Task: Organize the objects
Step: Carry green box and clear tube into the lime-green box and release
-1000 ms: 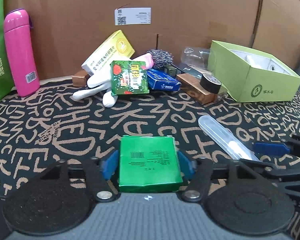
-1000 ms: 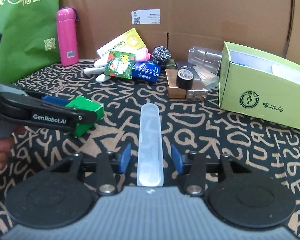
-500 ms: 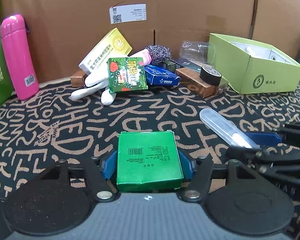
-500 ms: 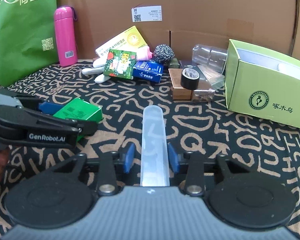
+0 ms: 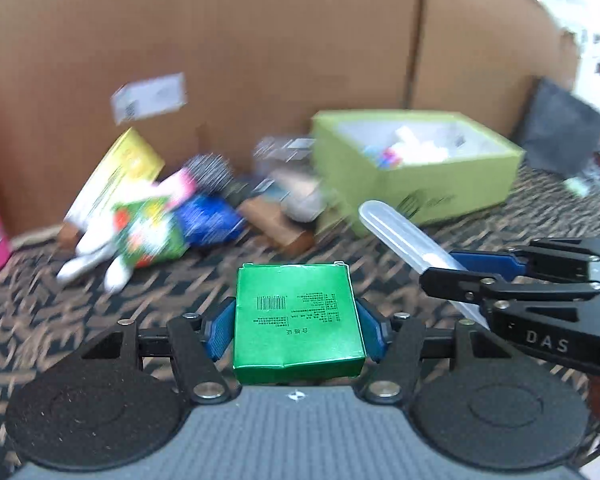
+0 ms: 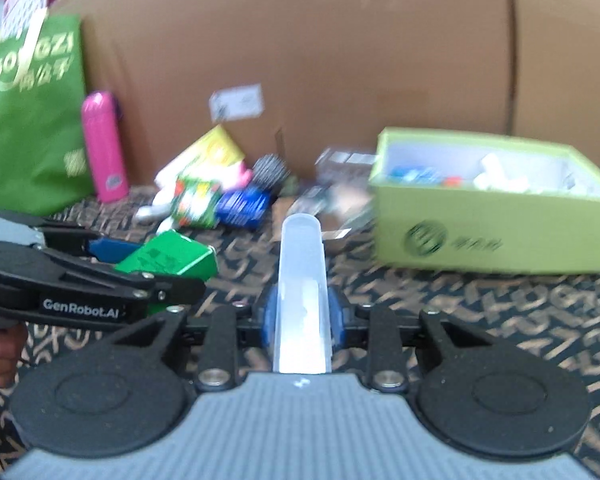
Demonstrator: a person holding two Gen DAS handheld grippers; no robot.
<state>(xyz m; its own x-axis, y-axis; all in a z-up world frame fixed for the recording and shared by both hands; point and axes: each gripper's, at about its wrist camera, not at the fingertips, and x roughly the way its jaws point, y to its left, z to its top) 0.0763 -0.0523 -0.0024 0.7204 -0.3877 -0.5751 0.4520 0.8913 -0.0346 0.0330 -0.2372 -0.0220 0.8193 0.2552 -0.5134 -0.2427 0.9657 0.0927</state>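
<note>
Open box (image 6: 492, 236) right of the clutter pile (image 6: 220, 196), cardboard wall (image 6: 340, 60) behind both, flask (image 6: 102, 148) far left

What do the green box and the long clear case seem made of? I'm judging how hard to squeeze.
Green box: likely thin glossy card, with creased edges and a printed barcode. Clear case: looks like frosted translucent plastic, smooth, with contents showing dimly through.
</note>
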